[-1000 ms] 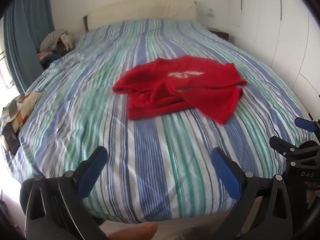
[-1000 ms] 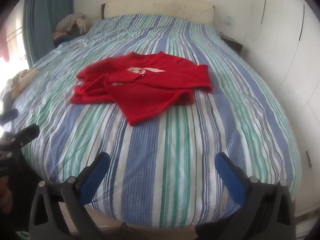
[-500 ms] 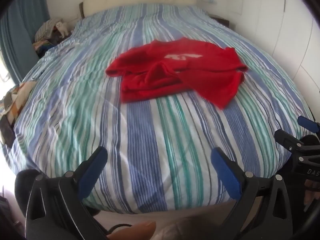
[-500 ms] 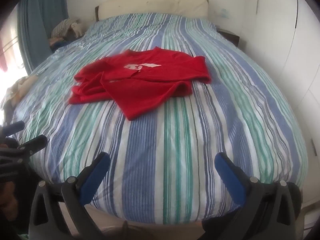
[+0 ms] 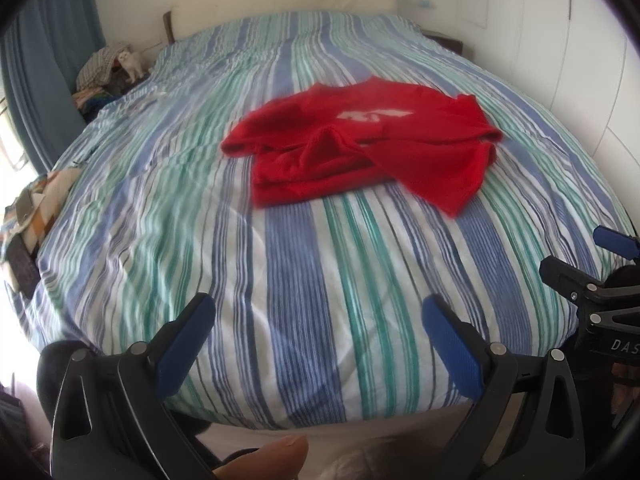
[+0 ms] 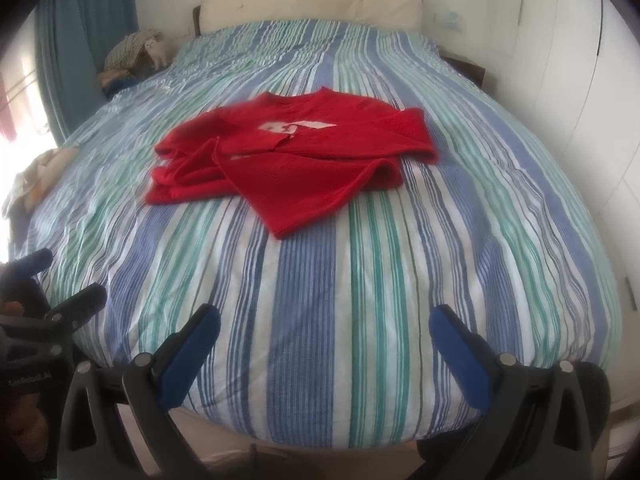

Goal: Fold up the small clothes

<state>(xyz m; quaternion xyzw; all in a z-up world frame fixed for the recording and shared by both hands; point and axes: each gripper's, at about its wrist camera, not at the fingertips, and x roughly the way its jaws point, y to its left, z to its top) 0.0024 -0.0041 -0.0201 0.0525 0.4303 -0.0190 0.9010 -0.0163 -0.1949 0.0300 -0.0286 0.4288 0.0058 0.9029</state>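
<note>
A small red shirt [image 5: 360, 148] with a white print lies crumpled on the striped bed cover [image 5: 296, 280], its lower part bunched and one corner pointing toward me. It also shows in the right wrist view [image 6: 292, 152]. My left gripper [image 5: 318, 320] is open and empty over the foot of the bed, well short of the shirt. My right gripper [image 6: 324, 332] is open and empty, also at the foot of the bed. Each gripper shows at the edge of the other's view, the right one [image 5: 592, 280] and the left one [image 6: 52, 288].
A cream headboard [image 6: 312, 4] stands at the far end. A pile of clothes with a white cat figure [image 5: 116, 68] sits at the far left by a blue curtain [image 5: 48, 64]. More cloth [image 5: 36, 204] lies at the bed's left edge. White wardrobe doors [image 6: 568, 80] run along the right.
Both grippers have shifted slightly at the foot of the bed, so the view has swayed. The shirt has not moved and both grippers stay open.
</note>
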